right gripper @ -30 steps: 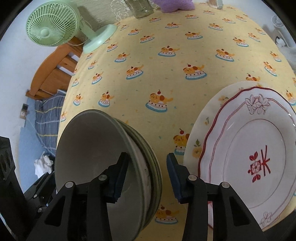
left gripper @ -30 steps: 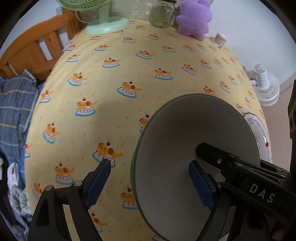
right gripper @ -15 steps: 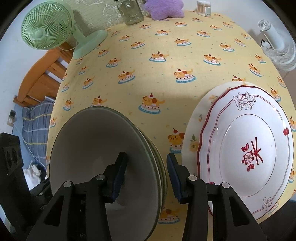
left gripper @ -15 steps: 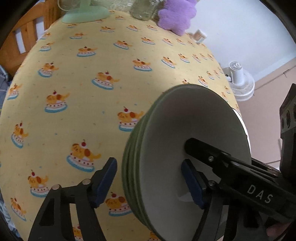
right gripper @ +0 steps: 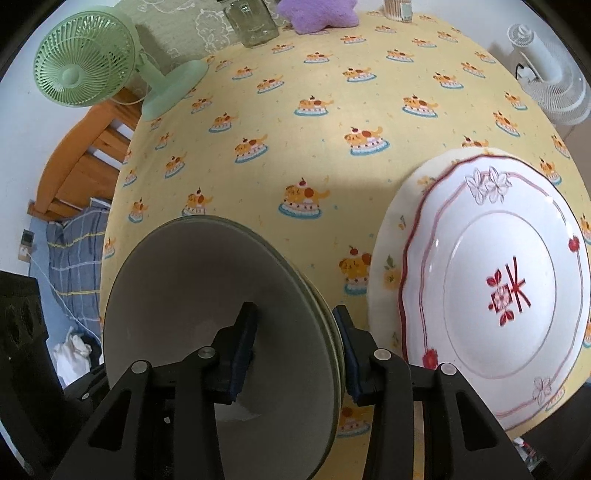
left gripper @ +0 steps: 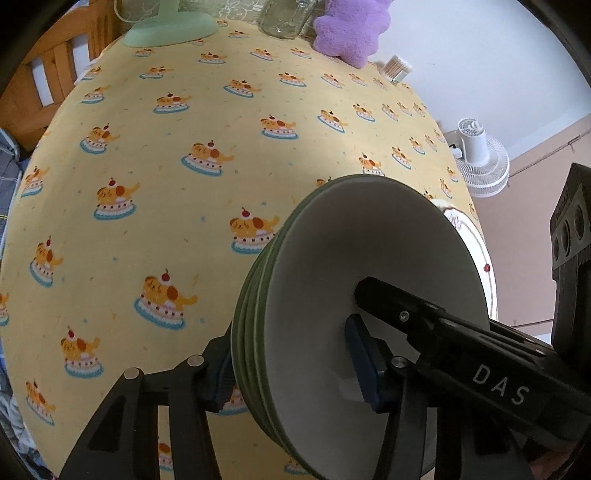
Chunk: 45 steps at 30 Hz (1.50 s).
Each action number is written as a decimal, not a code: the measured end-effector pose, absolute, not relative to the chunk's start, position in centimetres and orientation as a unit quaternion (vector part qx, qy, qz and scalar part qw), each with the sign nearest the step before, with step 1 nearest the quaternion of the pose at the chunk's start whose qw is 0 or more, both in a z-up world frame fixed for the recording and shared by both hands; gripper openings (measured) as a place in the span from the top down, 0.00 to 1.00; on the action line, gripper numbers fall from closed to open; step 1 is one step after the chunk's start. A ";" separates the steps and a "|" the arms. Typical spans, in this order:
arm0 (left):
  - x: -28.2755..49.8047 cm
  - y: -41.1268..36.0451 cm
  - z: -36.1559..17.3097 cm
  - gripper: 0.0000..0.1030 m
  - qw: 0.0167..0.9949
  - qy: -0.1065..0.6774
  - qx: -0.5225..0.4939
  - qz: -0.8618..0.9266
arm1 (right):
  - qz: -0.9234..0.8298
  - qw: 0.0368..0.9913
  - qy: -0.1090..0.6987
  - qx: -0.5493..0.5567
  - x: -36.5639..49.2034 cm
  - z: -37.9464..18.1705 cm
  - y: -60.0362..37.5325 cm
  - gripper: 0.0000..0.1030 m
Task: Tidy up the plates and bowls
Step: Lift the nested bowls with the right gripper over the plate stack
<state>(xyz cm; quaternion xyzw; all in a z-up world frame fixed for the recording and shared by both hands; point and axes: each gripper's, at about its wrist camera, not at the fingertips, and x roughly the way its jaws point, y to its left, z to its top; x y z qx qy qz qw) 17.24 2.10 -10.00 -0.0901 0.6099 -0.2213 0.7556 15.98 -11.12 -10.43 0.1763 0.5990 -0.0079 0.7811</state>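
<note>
stack of green bowls (left gripper: 354, 295) at 5 o'clock on the yellow tablecloth (left gripper: 184, 184), left gripper (left gripper: 295, 369) jaws just closing onto its rim, right gripper (right gripper: 295, 347) clamped on the opposite rim, white plates (right gripper: 498, 280) at its 3 o'clock

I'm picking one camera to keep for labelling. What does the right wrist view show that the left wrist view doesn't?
Only the right wrist view: the green fan's head and the whole red-patterned plate.
Only the left: the right gripper's black finger reaching into the bowl.
Both: the stacked green bowls, glass jar, purple plush, white fan, yellow tablecloth.
</note>
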 end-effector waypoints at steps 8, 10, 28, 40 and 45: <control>16.1 2.5 -8.0 0.49 0.759 0.604 -0.080 -0.229 | -0.011 0.785 0.593 0.181 14.5 -8.8 -10.7 0.57; 15.9 2.6 -7.4 0.49 0.762 0.599 -0.079 -0.234 | -0.014 0.790 0.586 0.181 14.2 -8.0 -10.5 0.57; 14.5 2.9 -3.7 0.49 0.781 0.565 -0.070 -0.258 | -0.034 0.818 0.544 0.184 11.8 -3.5 -9.7 0.57; 13.8 0.4 -3.1 0.49 0.796 0.557 -0.072 -0.228 | 0.002 0.822 0.541 0.178 11.8 -3.2 -12.3 0.57; 13.5 -1.3 -2.7 0.49 0.800 0.554 -0.074 -0.216 | 0.017 0.823 0.540 0.173 11.9 -2.9 -14.3 0.57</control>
